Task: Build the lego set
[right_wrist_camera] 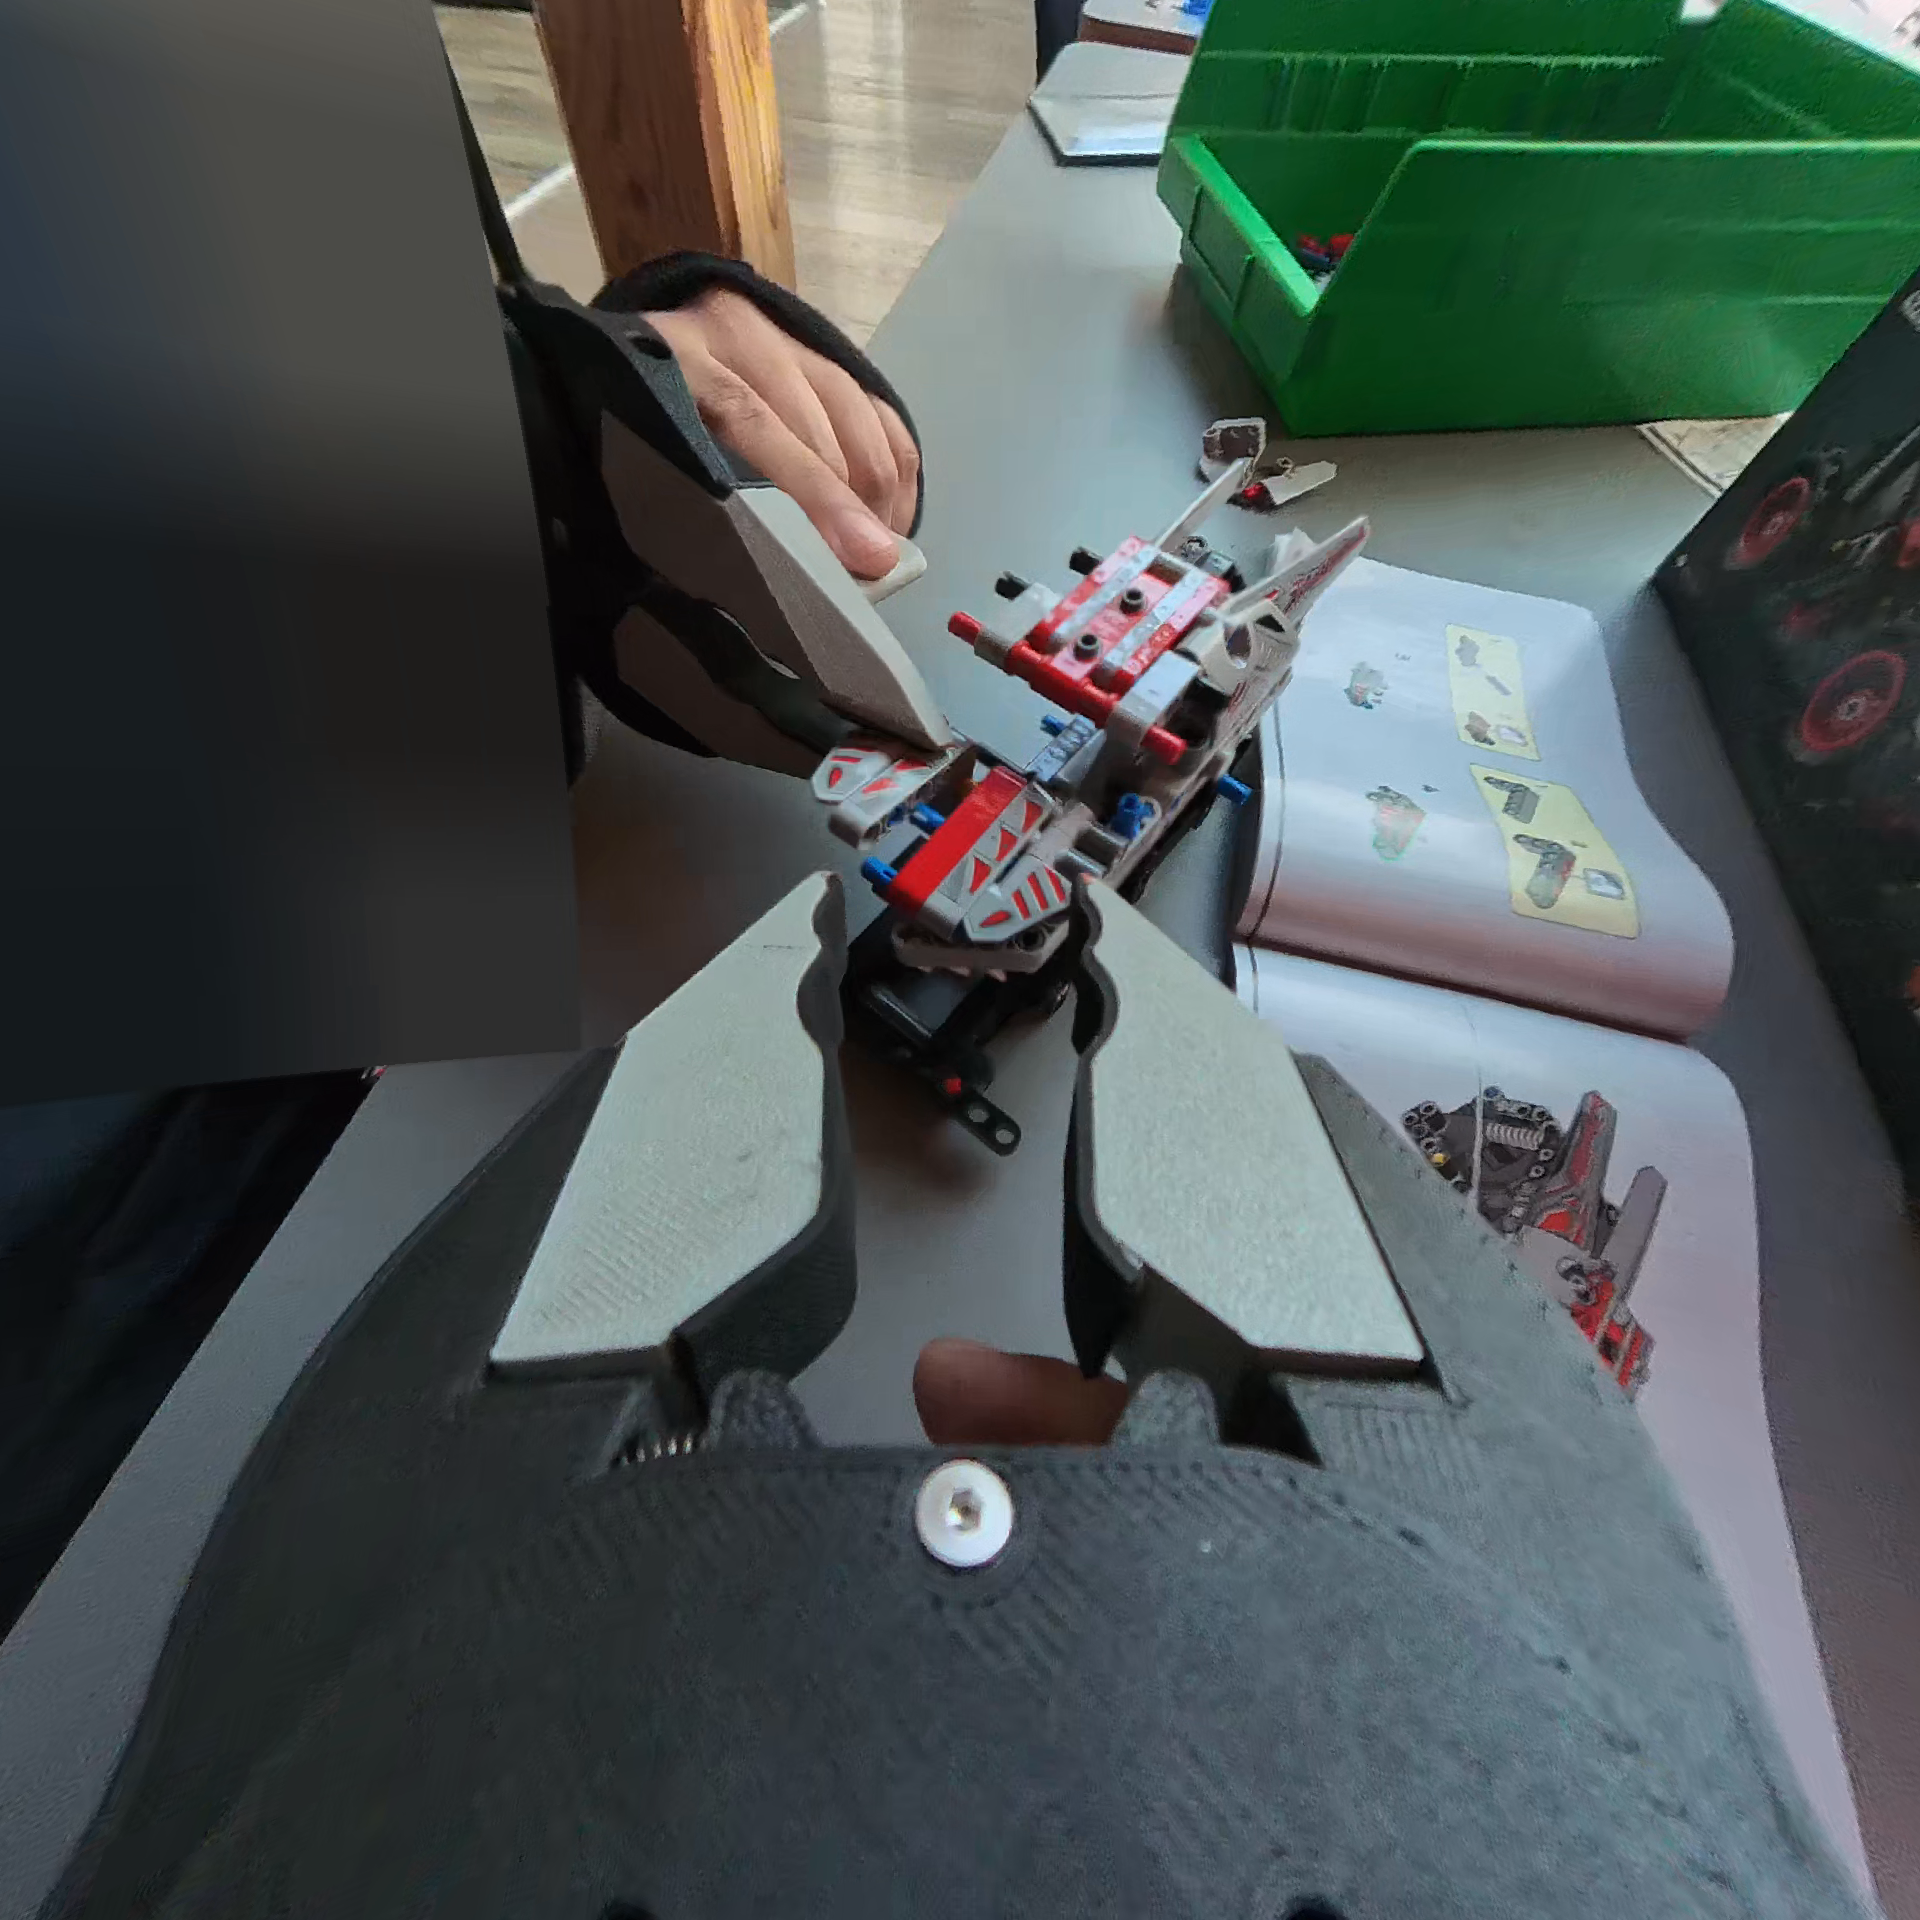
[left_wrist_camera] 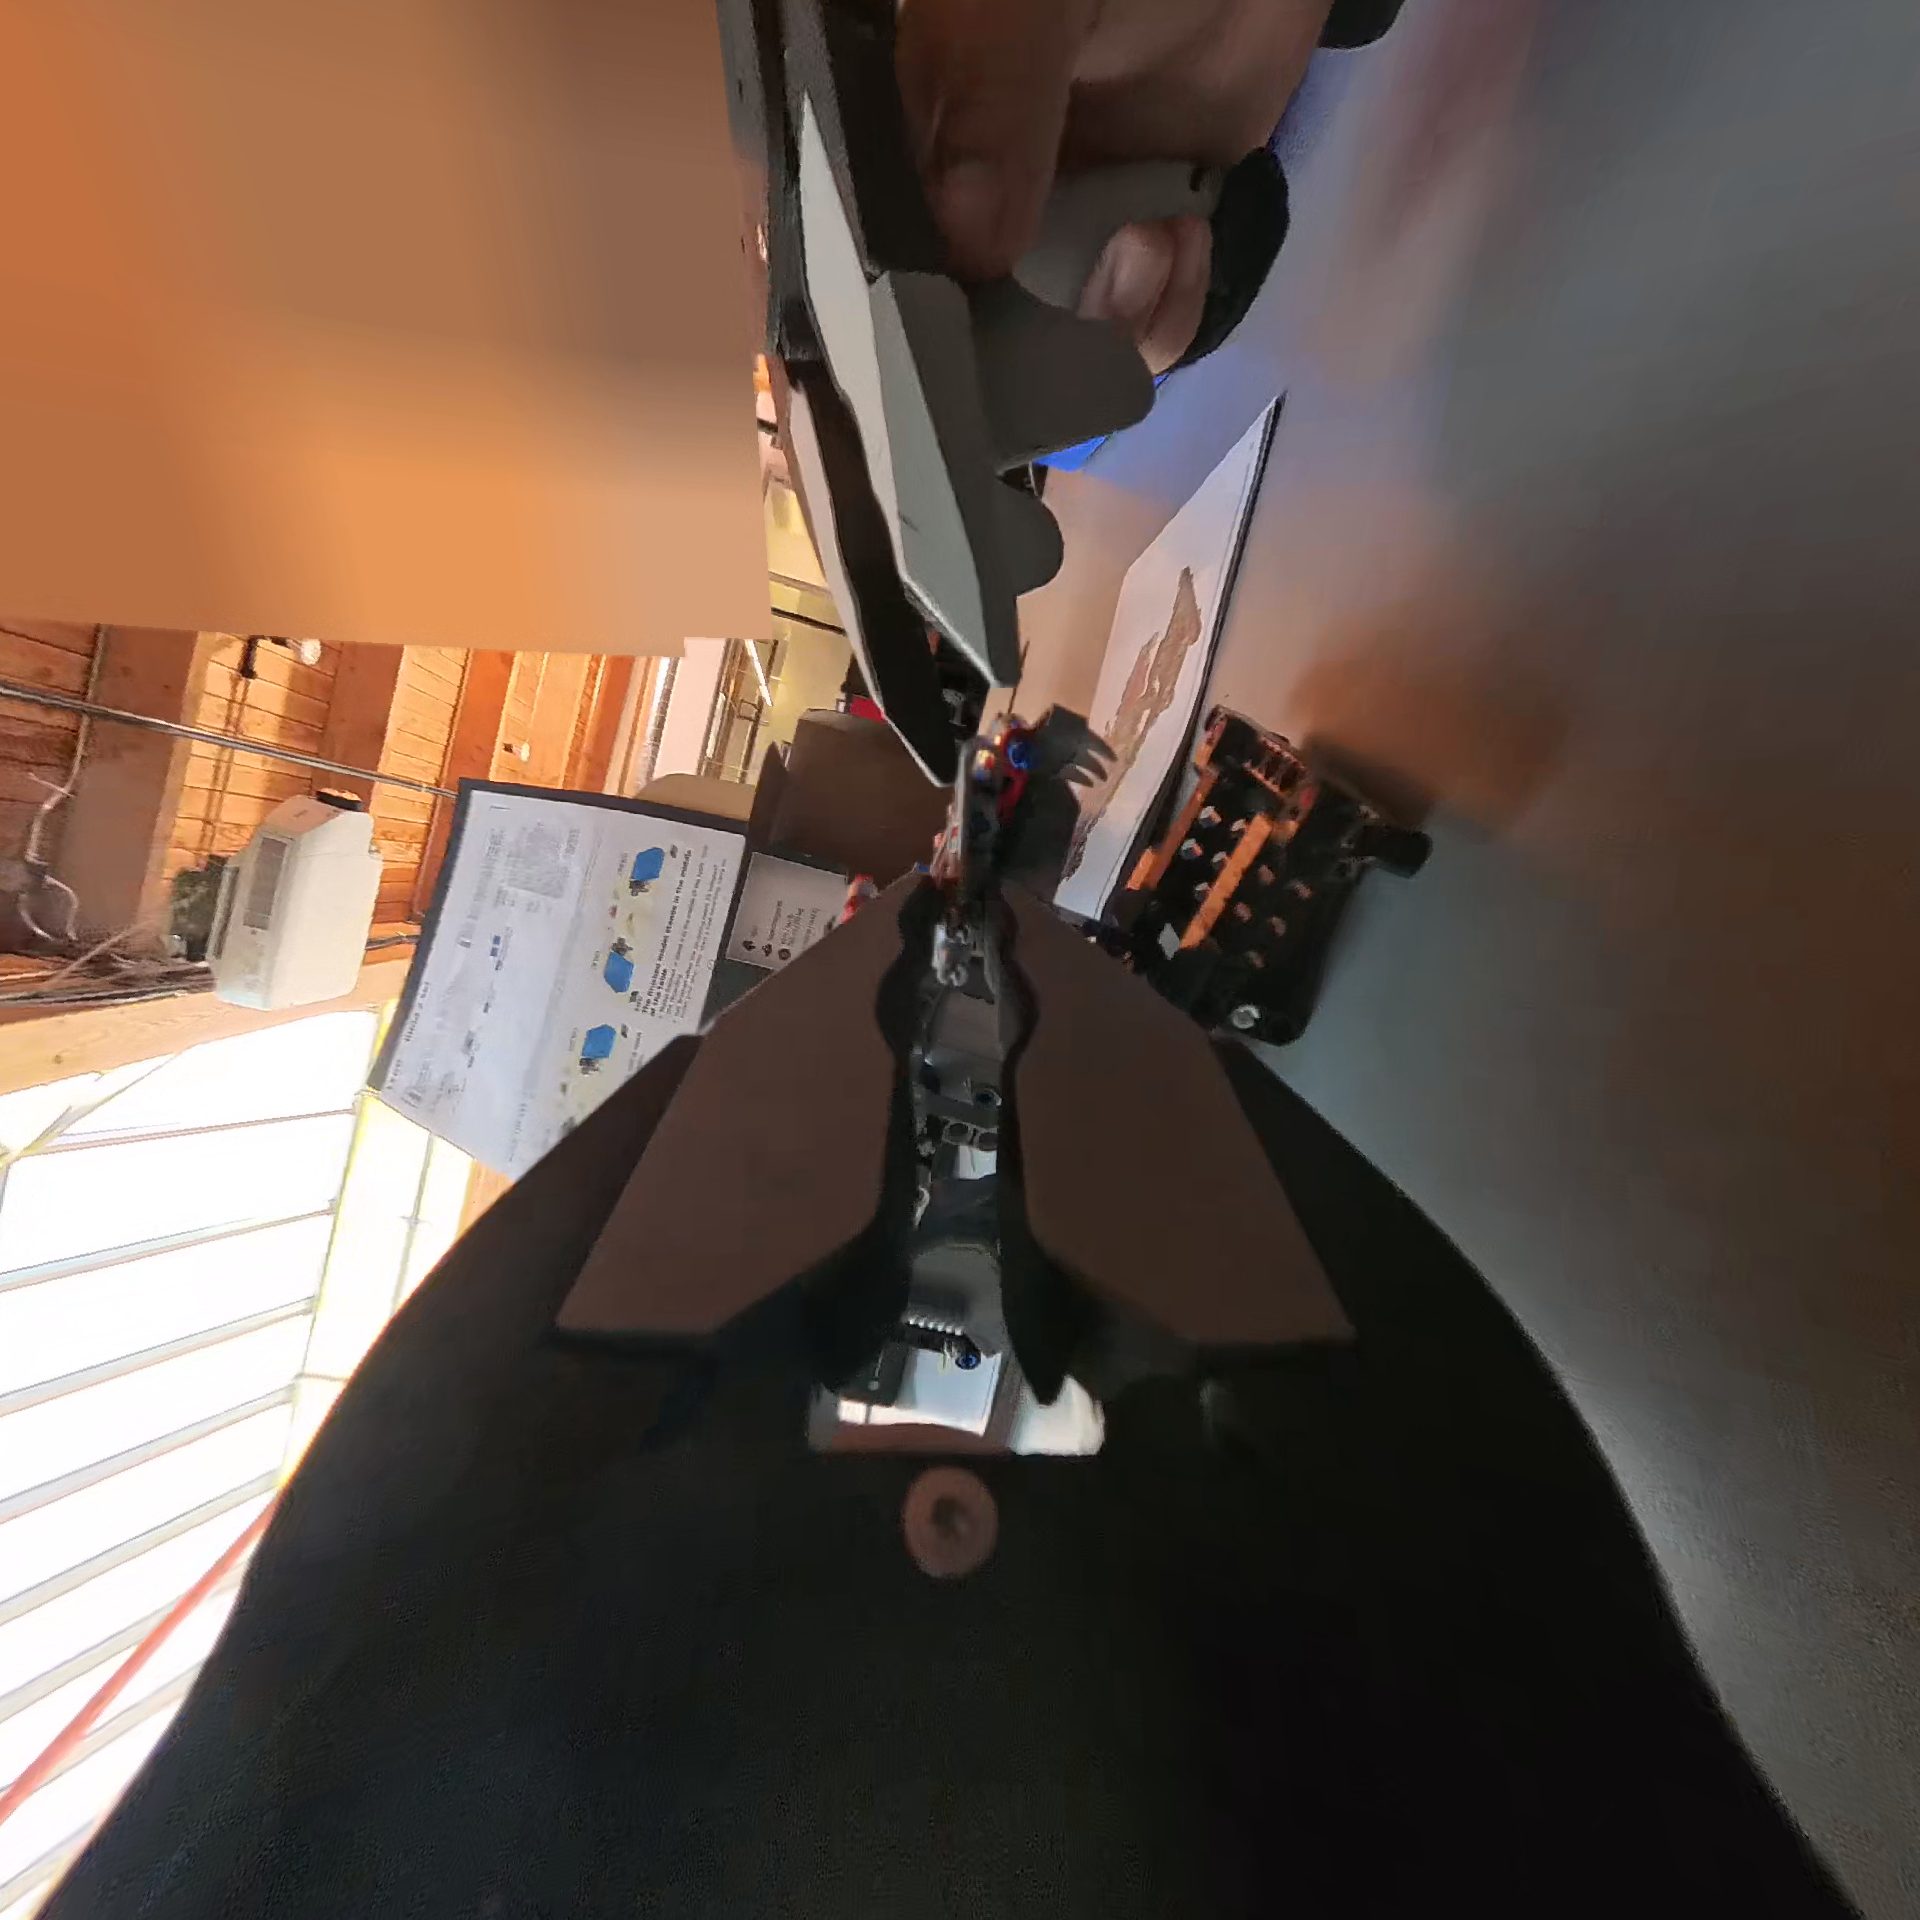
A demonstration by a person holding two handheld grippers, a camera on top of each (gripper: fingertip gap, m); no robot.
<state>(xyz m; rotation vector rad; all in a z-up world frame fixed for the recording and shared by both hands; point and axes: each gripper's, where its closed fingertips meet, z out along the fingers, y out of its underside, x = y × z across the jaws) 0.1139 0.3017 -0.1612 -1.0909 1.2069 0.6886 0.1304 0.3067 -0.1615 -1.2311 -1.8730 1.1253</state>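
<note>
A red, white and grey lego model (right_wrist_camera: 1091,727) lies tilted over the grey table (right_wrist_camera: 1039,364), its rear on the open instruction booklet (right_wrist_camera: 1455,831). My left gripper (right_wrist_camera: 940,743) comes in from the left and is shut on a grey-and-red panel at the model's front. In the left wrist view its fingers (left_wrist_camera: 790,1091) pinch the model (left_wrist_camera: 987,790) edge-on. My right gripper (right_wrist_camera: 956,894) is open, with its fingertips on either side of the model's nose and black underside. It also shows in the left wrist view (left_wrist_camera: 992,675), just above the model.
A green bin (right_wrist_camera: 1558,260) stands at the back right and a dark set box (right_wrist_camera: 1818,675) at the right edge. A few loose pieces (right_wrist_camera: 1257,468) lie behind the model. A black-and-orange lego assembly (left_wrist_camera: 1247,883) sits beside the booklet (left_wrist_camera: 1174,665). A printed sheet (left_wrist_camera: 561,956) stands nearby. The grippers are tip to tip, or close to it.
</note>
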